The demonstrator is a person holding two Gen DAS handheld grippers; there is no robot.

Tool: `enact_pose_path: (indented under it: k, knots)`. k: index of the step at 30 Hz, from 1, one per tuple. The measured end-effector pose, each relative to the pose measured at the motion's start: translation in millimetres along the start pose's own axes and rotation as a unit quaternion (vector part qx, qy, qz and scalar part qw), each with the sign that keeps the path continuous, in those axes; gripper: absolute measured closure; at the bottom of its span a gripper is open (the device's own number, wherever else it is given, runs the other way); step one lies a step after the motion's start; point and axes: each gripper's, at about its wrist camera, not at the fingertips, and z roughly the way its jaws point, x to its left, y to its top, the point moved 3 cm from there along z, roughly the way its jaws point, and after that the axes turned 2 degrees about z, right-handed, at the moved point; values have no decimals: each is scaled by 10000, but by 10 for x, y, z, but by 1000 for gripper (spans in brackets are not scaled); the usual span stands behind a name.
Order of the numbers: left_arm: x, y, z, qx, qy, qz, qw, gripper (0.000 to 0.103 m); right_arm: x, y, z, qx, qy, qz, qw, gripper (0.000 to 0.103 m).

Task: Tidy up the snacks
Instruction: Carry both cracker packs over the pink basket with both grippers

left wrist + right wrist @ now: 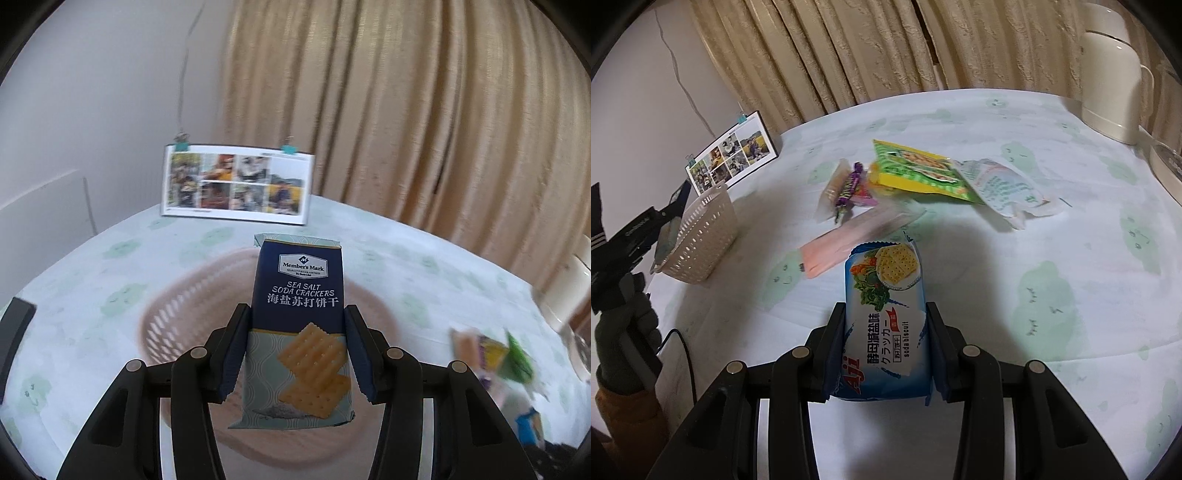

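Left wrist view: left gripper (298, 334) clamped on navy cracker pack (300, 325), pads on both side edges.
Pack axis: long axis fwd along fingers, label end away from cam, over pink basket (173, 325).
Right gripper (885, 341): pinching blue biscuit pack (884, 314), lengthwise fwd, above tablecloth (1052, 258).
Loose snacks (916, 177): beyond, near the table's mid.
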Motion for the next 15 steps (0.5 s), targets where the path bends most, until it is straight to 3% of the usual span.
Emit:
enact_pose_path:
  k: [4,15]
  knots:
    - [175,-19,90,-47,224,-197,9995,37,115,19,53,26,52,-47,10000,66]
    - [392,-31,87,-406,652,-375,9963,36,564,178,212,31,361,-261,9990,66]
